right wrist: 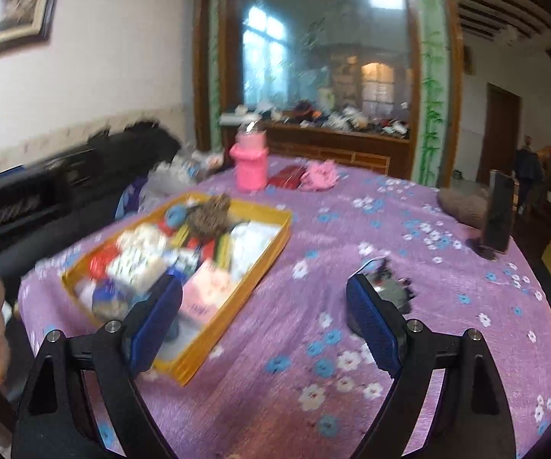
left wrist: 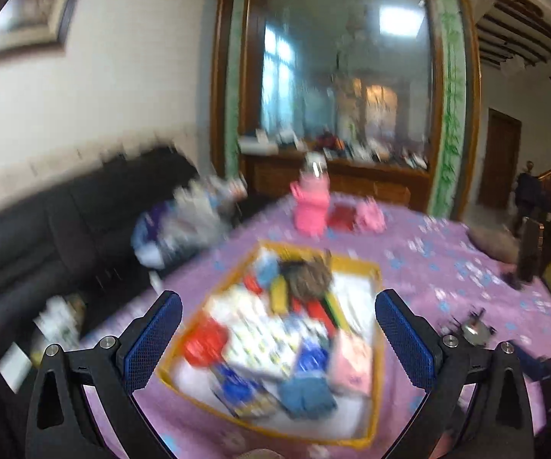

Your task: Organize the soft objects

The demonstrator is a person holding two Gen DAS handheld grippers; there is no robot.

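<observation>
Now both claws hover empty over the table.
Left claw (left wrist: 279,338) and right claw (right wrist: 264,325) gape wide; light, squashy bundles fill the yellow tray (right wrist: 267,256) near the table's left edge; pinch mid-fold.

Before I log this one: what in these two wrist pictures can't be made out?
- Items in the yellow tray: motion blur in both views smears them into colour patches.
- Dark object behind the right tool: half hidden by its finger.
- Shelf clutter in front of the mirror: too small.
- Person in the doorway: tiny, at the edge.
</observation>
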